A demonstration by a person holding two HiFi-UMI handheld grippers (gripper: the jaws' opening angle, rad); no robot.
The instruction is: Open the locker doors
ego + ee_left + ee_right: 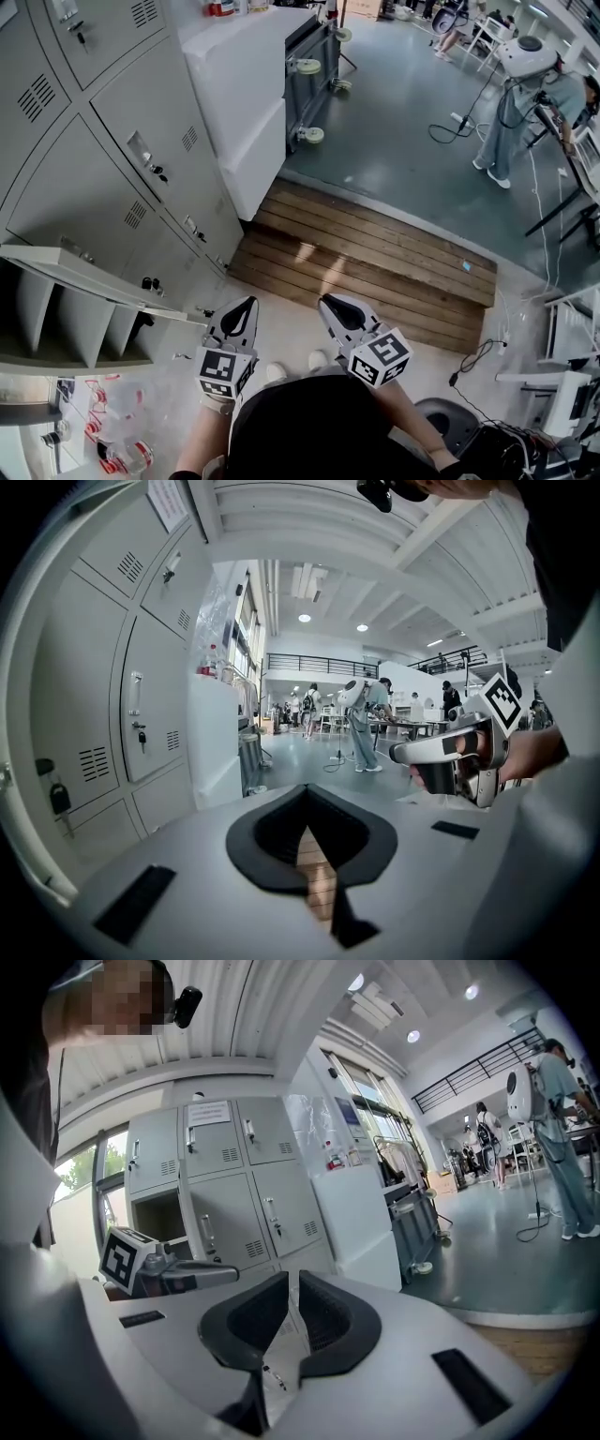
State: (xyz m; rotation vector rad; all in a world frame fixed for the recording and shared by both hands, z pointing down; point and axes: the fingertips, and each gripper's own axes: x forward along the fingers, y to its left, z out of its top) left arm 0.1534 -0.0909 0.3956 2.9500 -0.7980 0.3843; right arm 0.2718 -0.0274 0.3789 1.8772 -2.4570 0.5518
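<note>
The grey lockers [112, 141] fill the left of the head view; their doors carry small handles and vents. A closed door with its handle [139, 714] shows at the left of the left gripper view. One door [84, 267] stands swung out, and its open compartment [155, 1218] shows in the right gripper view. My left gripper [249, 303] [305, 794] is shut and empty, a short way from the open door's edge. My right gripper [324, 301] [292, 1283] is beside it, shut with nothing between the pads, pointing toward the closed doors [272, 1208]. Each gripper shows in the other's view: the right gripper [412, 752] and the left gripper [220, 1274].
A white cabinet [248, 84] stands beyond the lockers, with a wheeled cart [309, 84] behind it. A wooden platform [375, 262] lies ahead on the floor. A person [525, 103] works at the far right among cables. Bottles [112, 450] sit at the lower left.
</note>
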